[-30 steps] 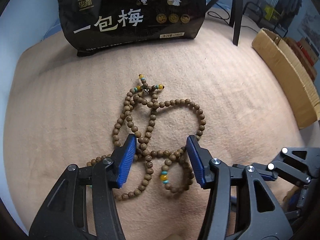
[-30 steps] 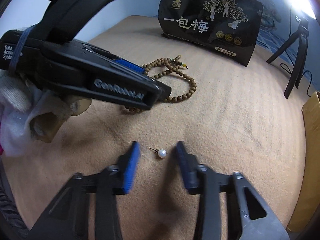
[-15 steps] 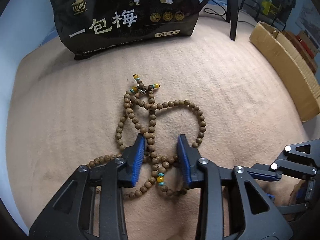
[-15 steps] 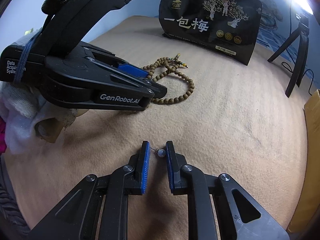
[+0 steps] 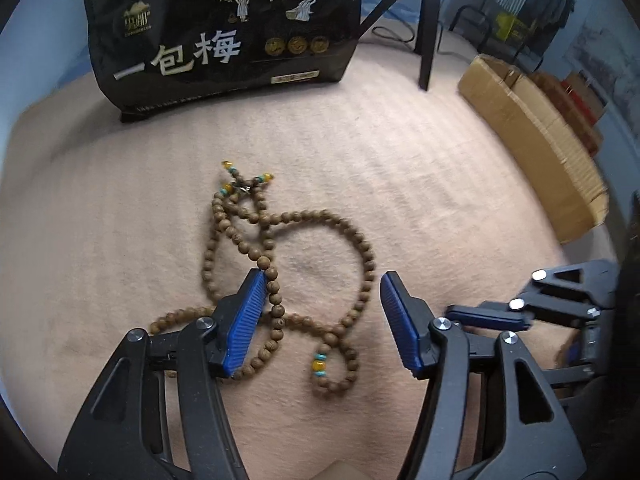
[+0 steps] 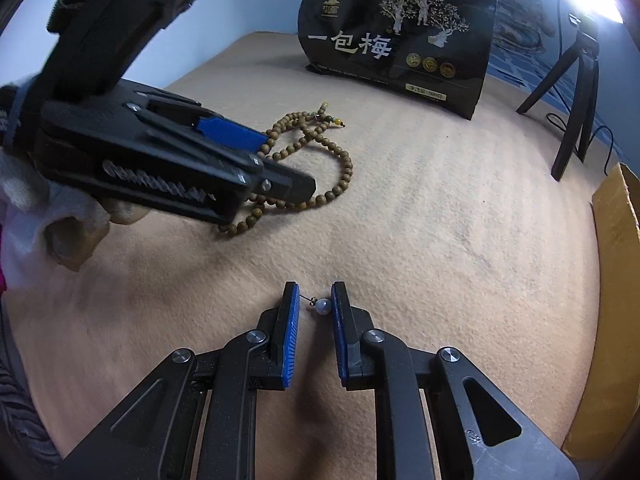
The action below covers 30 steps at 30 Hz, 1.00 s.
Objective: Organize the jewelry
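Left claw (image 5: 322,312) has just been spreading, wide apart over the bead necklace (image 5: 280,280) w/ strands between; right claw (image 6: 314,310) pinching the pearl earring (image 6: 323,306).

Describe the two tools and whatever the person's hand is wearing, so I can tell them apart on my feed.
Both tools look alike: black angular frames with triangular cut-outs, silver pivot bolts and ribbed blue pads. The left tool has white lettering along its side, blurred here. The right tool shows no lettering. The hand on the left tool wears a white fabric glove.
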### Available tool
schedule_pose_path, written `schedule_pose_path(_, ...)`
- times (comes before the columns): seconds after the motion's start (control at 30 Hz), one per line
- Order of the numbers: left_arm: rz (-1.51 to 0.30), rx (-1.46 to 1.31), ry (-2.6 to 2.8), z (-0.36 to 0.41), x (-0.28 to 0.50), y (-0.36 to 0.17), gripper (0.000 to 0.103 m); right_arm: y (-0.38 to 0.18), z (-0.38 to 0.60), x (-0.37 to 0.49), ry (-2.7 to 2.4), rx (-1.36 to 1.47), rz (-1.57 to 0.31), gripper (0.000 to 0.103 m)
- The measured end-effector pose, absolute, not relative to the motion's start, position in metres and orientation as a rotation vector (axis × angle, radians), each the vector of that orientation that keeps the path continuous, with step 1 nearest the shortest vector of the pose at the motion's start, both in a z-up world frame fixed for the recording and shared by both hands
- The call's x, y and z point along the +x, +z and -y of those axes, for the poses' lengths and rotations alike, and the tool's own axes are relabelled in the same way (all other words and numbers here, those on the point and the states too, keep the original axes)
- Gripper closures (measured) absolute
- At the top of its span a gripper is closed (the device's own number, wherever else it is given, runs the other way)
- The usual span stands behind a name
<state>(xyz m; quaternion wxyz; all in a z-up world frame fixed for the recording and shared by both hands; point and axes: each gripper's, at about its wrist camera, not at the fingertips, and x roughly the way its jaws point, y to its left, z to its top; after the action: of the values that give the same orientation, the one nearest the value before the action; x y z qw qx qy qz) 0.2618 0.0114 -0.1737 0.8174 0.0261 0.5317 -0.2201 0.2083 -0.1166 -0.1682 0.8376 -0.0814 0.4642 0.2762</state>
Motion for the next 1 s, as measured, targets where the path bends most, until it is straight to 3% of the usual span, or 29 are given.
schedule_pose_path(0.43, -1.126, 0.273, -0.375, 0.019, 0.257, -0.186, 0.038, -0.166, 0.122, 0.207, 0.573, -0.173, -0.982, 0.089)
schedule_pose_path(0.5, -1.124, 0.254, -0.367, 0.017, 0.260, -0.185, 0.048, -0.166, 0.122, 0.206, 0.572, -0.175, -0.982, 0.089)
schedule_pose_path(0.57, -1.116, 0.251, -0.370, 0.011, 0.262, -0.184, 0.073, -0.166, 0.122, 0.206, 0.570, -0.178, -0.982, 0.089)
schedule_pose_path(0.67, -1.114, 0.234, -0.366, 0.008, 0.264, -0.183, 0.093, -0.165, 0.122, 0.207, 0.567, -0.179, -0.980, 0.089)
schedule_pose_path(1.0, -1.064, 0.115, -0.299, -0.020, 0.261, -0.160, 0.099, -0.148, 0.126, 0.199, 0.551, -0.191, -0.948, 0.089)
